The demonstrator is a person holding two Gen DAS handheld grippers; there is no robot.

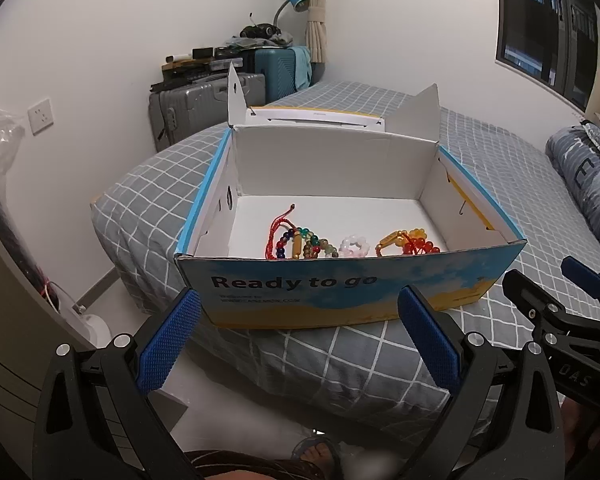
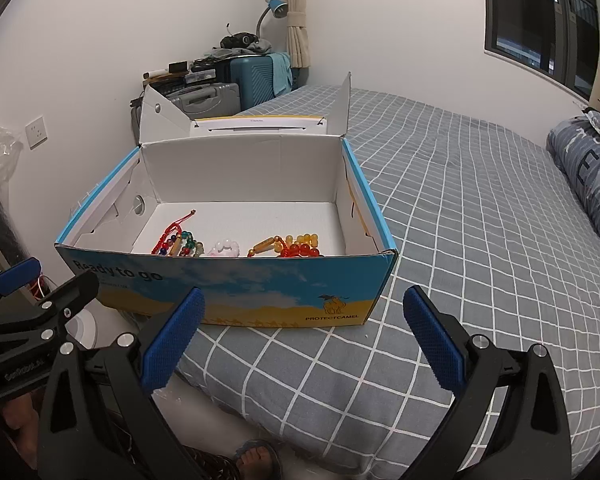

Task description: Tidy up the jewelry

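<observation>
Tools (image 1: 298,332) agape before box (image 1: 340,288), suitcases (image 1: 204,104) behind.

A: The shoe box (image 1: 340,284) on the bed is cardboard, printed and faintly glossy outside, plain matt white inside.

B: And the bracelets in it?

A: The multicoloured bead bracelet (image 1: 304,245) and the amber bead bracelet (image 1: 410,242) look like glossy, translucent glass or plastic; the pink one (image 1: 354,246) between them is milky. The red cord (image 1: 278,228) is woven thread.

B: The bed under the box?

A: A matt cloth checked sheet (image 2: 460,208).

B: The grippers in front of the box?

A: Matt black plastic bodies, shiny metal screws, and blue pads (image 2: 174,344) with a rough knurled texture.
</observation>
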